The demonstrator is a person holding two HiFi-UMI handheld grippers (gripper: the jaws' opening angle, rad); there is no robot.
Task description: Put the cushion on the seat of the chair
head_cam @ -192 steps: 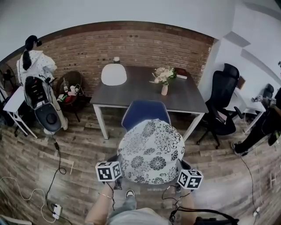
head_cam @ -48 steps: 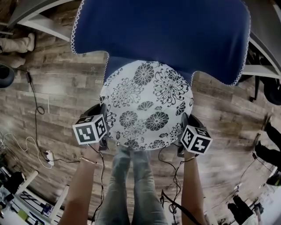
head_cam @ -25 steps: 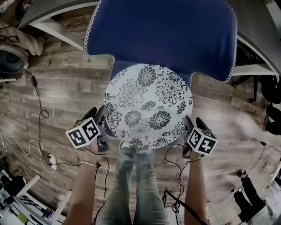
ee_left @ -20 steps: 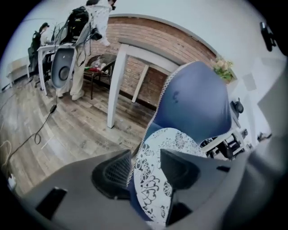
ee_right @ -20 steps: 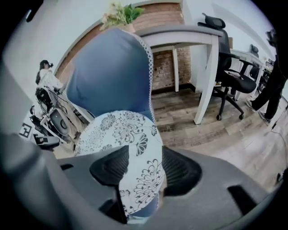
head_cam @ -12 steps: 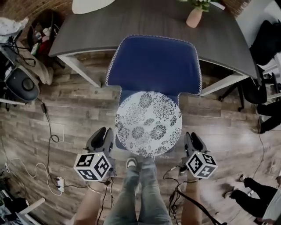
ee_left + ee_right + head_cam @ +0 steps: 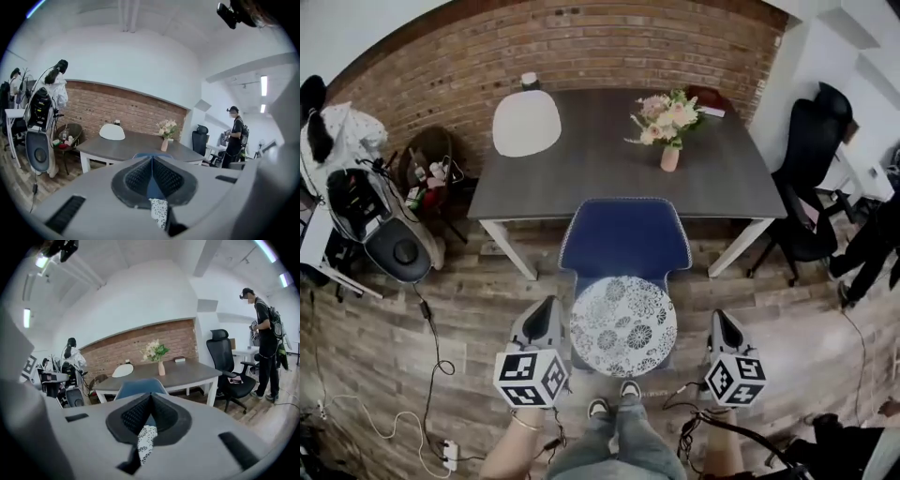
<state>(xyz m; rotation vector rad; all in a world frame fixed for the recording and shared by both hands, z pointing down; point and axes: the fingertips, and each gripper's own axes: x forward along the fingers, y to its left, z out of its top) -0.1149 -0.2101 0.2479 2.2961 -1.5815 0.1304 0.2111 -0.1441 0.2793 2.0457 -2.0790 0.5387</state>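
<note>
Left gripper (image 7: 547,304): jaws have just been closing and now meet pad to pad, nothing between them. It hangs left of the chair (image 7: 625,236), apart from the cushion.

Floral cushion (image 7: 623,325): lies on the chair seat, in front of the blue backrest and between the two grippers. Neither gripper touches it.

Right gripper (image 7: 719,317): same. Jaws have just closed, they are together and empty, and it hangs off to the right of the cushion.

My read is that placement is done and the step in hand is back-off plus a check. To do it well:
- keep both grippers outside the cushion rim so nothing drags it
- confirm it sits centred and pushed back towards the backrest
- if it is off, nudge at the rim from both sides evenly, not from one side

Hard to make out:
- left gripper view: only a sliver of floral fabric (image 7: 159,213) shows below the shut jaws
- head view: the cushion covers nearly all of the seat, so I can't tell front overhang or whether it lies flat; chair legs are hidden
- right gripper view: again just a fabric sliver (image 7: 146,439), with the backrest top above the jaws
</note>
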